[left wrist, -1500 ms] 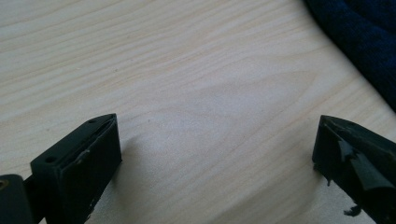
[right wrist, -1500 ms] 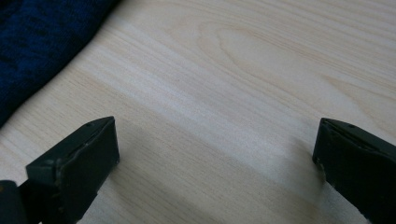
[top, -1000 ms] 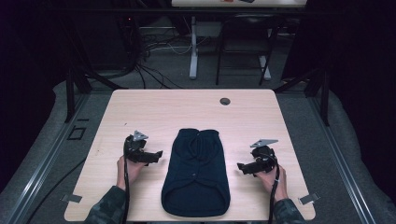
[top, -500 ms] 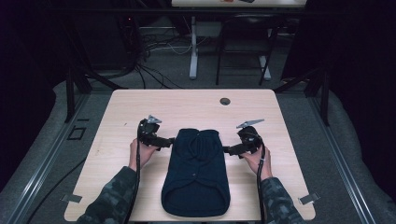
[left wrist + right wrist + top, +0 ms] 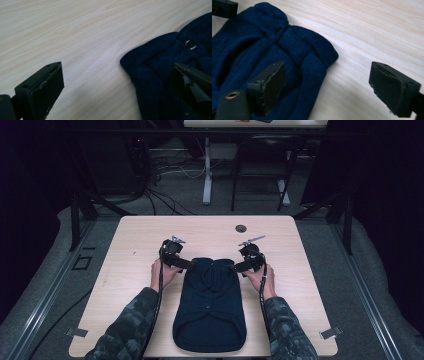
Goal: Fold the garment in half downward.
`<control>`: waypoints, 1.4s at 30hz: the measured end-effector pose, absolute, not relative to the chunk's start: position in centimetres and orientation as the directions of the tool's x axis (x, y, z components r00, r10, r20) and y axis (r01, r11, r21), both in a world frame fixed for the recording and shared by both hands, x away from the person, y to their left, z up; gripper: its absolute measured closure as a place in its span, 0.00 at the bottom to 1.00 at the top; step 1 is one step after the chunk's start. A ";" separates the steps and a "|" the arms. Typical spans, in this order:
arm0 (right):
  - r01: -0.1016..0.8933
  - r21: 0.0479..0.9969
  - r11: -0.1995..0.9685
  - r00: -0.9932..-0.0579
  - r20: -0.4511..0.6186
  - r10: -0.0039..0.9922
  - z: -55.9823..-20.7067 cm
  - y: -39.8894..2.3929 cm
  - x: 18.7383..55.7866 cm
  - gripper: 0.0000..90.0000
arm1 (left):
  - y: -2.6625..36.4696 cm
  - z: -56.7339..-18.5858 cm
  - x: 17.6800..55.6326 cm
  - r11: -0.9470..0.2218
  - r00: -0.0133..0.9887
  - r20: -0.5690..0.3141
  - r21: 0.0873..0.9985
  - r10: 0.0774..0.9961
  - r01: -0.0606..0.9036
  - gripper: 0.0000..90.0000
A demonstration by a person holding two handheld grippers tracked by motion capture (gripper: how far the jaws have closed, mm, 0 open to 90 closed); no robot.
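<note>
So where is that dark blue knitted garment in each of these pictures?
High view: blue garment at centre bottom of the table, between both grippers.
Left gripper view: at the right edge.
Right gripper view: across the left half.
Shared landmark: the small round button near its top edge.

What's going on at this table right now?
A person holds a pair of tongs in each hand over a dark blue knit garment lying flat on the wooden table. The left tongs and right tongs sit at its two upper corners, each straddling an edge with jaws apart. The right jaws have just been closing, but nothing is gripped yet.
</note>
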State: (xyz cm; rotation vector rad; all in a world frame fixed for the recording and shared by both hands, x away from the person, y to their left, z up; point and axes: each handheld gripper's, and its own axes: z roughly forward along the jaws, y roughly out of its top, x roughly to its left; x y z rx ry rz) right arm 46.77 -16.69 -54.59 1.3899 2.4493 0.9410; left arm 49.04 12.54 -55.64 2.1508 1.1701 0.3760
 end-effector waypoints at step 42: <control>0.675 0.578 0.458 -0.621 0.111 0.776 -55.6 -13.5 47.7 0.82 | 9.8 -56.2 48.8 -0.520 0.702 -0.060 0.628 0.710 0.579 0.82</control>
